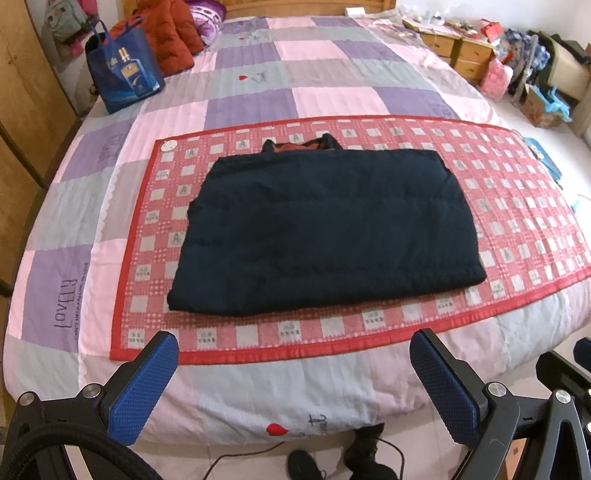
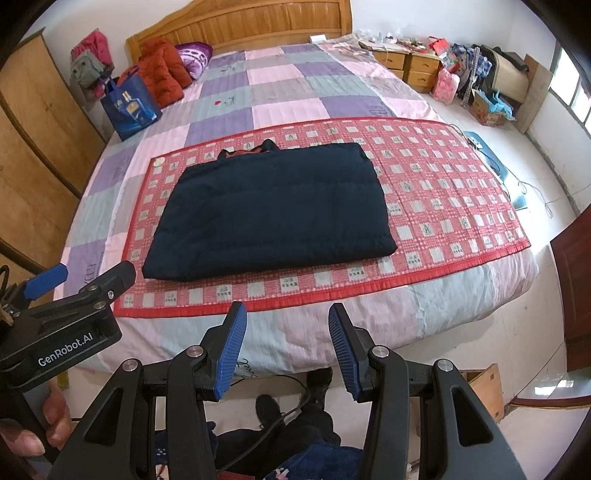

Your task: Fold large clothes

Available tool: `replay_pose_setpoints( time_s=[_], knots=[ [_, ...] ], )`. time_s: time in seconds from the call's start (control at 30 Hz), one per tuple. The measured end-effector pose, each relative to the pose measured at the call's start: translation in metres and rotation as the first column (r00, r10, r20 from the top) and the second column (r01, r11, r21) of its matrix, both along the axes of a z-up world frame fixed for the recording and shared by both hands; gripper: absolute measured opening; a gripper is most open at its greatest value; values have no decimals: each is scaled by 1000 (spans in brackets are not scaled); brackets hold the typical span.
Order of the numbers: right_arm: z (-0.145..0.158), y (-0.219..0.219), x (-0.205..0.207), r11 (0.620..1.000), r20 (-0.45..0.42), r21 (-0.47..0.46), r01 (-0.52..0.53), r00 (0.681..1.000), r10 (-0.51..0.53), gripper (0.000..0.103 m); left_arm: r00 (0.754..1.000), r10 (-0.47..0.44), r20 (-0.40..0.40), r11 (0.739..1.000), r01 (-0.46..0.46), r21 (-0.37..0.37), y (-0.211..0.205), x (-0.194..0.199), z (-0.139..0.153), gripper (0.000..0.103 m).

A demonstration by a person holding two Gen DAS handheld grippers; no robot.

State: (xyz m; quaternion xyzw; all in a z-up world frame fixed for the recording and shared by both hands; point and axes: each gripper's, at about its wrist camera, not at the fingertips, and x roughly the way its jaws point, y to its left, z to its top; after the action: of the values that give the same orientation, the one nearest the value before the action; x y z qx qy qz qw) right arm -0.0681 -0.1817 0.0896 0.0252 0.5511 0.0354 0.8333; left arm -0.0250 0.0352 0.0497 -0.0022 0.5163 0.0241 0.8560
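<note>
The dark jacket lies folded on the red mat, long axis left to right, straight ahead of you. Your left gripper and right gripper hover at the bed's near edge, both spread and empty, roughly equally near.

Left gripper: jaws wide apart, nothing between them, held off the bed's near edge.
Fingers: blue ribbed pads, black frame.
Jacket: dark navy, folded into a flat rectangle, orange lining showing at the far edge.
Mat: red-checked, under the jacket, on the patchwork quilt.
Blue bag: upright, far left of bed, orange coat behind it.
Right gripper: partly visible at right edge.
</note>
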Motion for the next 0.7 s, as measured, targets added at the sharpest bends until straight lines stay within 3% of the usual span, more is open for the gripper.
replay_pose_setpoints(
  time_s=[0.7],
  knots=[
    [-2,2,1,1000,0,0,0,1000,0,50,1000,5,0,1000,-5,-1,4,2,-7,103]
  ],
)
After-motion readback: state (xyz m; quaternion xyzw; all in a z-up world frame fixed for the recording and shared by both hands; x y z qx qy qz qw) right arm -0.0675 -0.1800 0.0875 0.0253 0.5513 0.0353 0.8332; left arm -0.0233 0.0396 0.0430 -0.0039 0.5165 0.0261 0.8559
